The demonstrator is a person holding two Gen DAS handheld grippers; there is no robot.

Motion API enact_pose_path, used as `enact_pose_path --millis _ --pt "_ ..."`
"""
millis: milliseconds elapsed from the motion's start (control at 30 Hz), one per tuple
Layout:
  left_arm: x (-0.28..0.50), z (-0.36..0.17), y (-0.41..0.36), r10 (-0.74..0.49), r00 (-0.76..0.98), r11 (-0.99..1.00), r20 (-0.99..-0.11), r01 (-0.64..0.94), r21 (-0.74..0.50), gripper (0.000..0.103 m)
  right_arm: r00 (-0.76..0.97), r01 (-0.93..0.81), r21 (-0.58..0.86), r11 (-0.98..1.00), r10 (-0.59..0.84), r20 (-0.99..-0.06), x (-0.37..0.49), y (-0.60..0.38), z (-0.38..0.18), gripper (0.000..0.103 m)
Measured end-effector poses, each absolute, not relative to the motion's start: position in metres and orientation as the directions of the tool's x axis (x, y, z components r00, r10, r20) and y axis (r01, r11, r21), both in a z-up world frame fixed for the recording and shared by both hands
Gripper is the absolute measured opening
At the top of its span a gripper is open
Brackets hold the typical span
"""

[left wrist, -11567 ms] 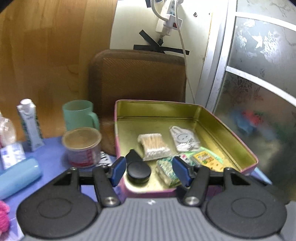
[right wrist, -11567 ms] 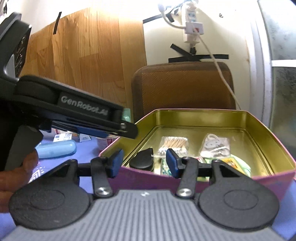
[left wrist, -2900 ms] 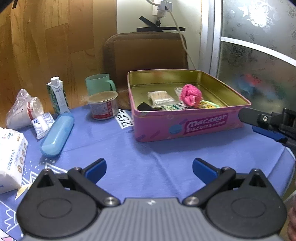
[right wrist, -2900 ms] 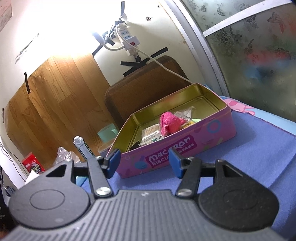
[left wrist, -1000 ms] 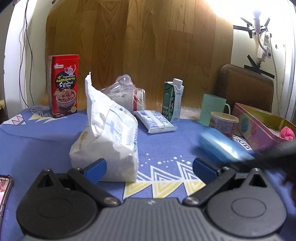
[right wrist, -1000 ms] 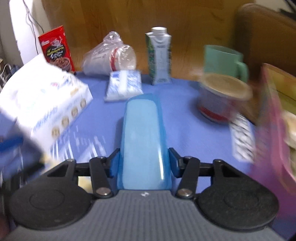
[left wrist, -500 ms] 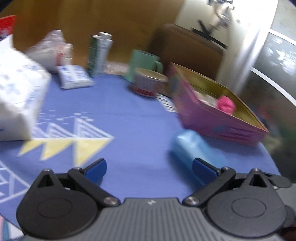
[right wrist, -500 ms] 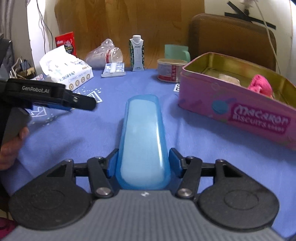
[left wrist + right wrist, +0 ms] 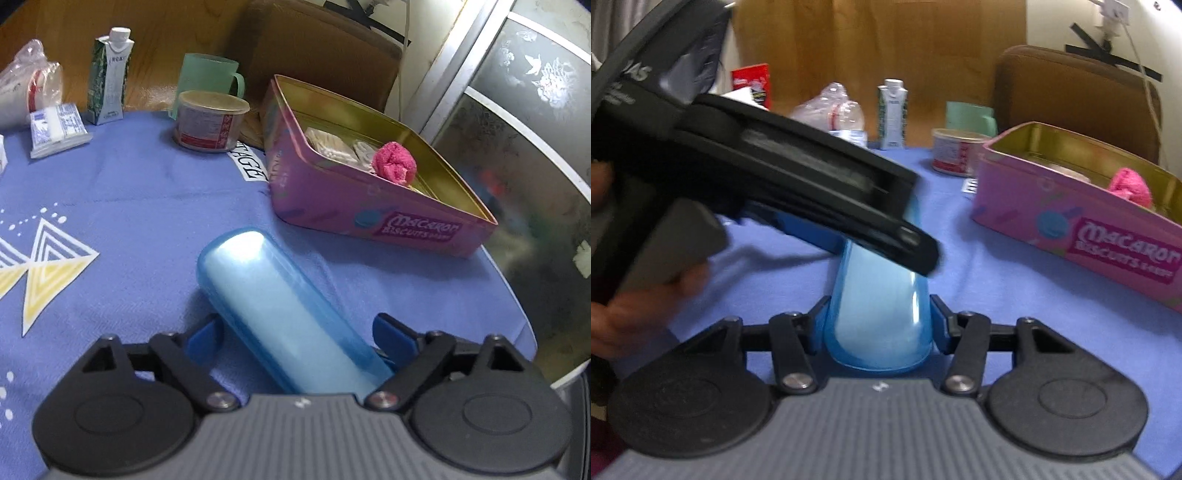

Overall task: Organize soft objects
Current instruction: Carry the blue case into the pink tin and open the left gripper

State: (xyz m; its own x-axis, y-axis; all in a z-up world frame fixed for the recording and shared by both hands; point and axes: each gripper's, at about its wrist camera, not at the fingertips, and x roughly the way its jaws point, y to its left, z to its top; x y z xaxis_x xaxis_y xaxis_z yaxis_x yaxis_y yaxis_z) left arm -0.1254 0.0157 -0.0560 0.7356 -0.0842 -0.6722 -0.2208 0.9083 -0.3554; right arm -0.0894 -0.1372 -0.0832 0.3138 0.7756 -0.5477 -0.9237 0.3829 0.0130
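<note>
1. the right gripper (image 9: 878, 325) clamps the near end of a blue case (image 9: 877, 295), one blue pad on each side, the case running away toward 12 o'clock over the blue tablecloth (image 9: 1015, 295).
2. the left gripper (image 9: 297, 334) straddles the same blue case (image 9: 273, 310); its jaws have just been closing, yet the right pad stands clear of the case and the left one sits just beside it, not pressing.
3. from the right wrist, the left gripper's body crosses in from 9 o'clock, held by a hand (image 9: 639, 306).
4. the pink tin (image 9: 354, 218), at 1 o'clock from the case, holds a pink soft ball (image 9: 394, 166) against its right wall.
5. a green mug (image 9: 207, 79), a carton (image 9: 110, 74) and a lidded tub (image 9: 208, 125) stand toward 11 o'clock.
</note>
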Motion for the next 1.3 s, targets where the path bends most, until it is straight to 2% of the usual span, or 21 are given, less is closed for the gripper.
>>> enact_pose_path --millis 100,300,667,833,1000,1100,1167,1200,1300 --pt "-0.128 -0.047 0.016 -0.098 0.753 0.901 -0.650 -0.211 -0.380 0.083 0.376 -0.915 -0.070 0.398 0.773 -0.511 -0.100 -0.137 -0.082 0.057" --pt "-0.113 -0.006 0.006 -0.079 0.807 0.931 -0.585 -0.149 -0.332 0.081 0.433 -0.894 -0.075 0.442 0.805 -0.405 -0.093 -0.147 -0.059 0.057" --pt "-0.014 0.038 -0.046 -0.124 0.831 0.976 -0.542 0.005 -0.216 0.081 0.600 -0.795 -0.090 0.601 0.753 -0.271 -0.029 -0.172 -0.019 0.057" --pt "0.042 0.034 -0.058 -0.175 0.814 0.971 -0.554 0.050 -0.233 0.080 0.662 -0.739 -0.064 0.671 0.705 -0.255 0.018 -0.187 -0.014 0.057" --pt "0.091 0.019 -0.076 -0.142 0.805 0.982 -0.576 0.040 -0.186 0.083 0.730 -0.653 -0.039 0.756 0.615 -0.298 0.065 -0.190 -0.025 0.057" --pt "0.104 0.009 -0.075 -0.133 0.797 0.978 -0.590 0.009 -0.207 0.083 0.786 -0.569 -0.064 0.820 0.519 -0.335 0.089 -0.182 -0.037 0.061" --pt "0.106 0.004 -0.071 -0.123 0.794 0.979 -0.596 0.000 -0.202 0.085 0.796 -0.548 -0.051 0.835 0.501 -0.339 0.095 -0.188 -0.040 0.069" --pt "0.106 0.001 -0.070 -0.101 0.793 0.982 -0.600 -0.015 -0.186 0.086 0.791 -0.553 -0.026 0.833 0.515 -0.331 0.095 -0.193 -0.041 0.078" --pt "0.105 -0.006 -0.066 -0.070 0.782 0.984 -0.619 -0.048 -0.172 0.086 0.807 -0.535 -0.006 0.845 0.508 -0.302 0.099 -0.201 -0.042 0.080"
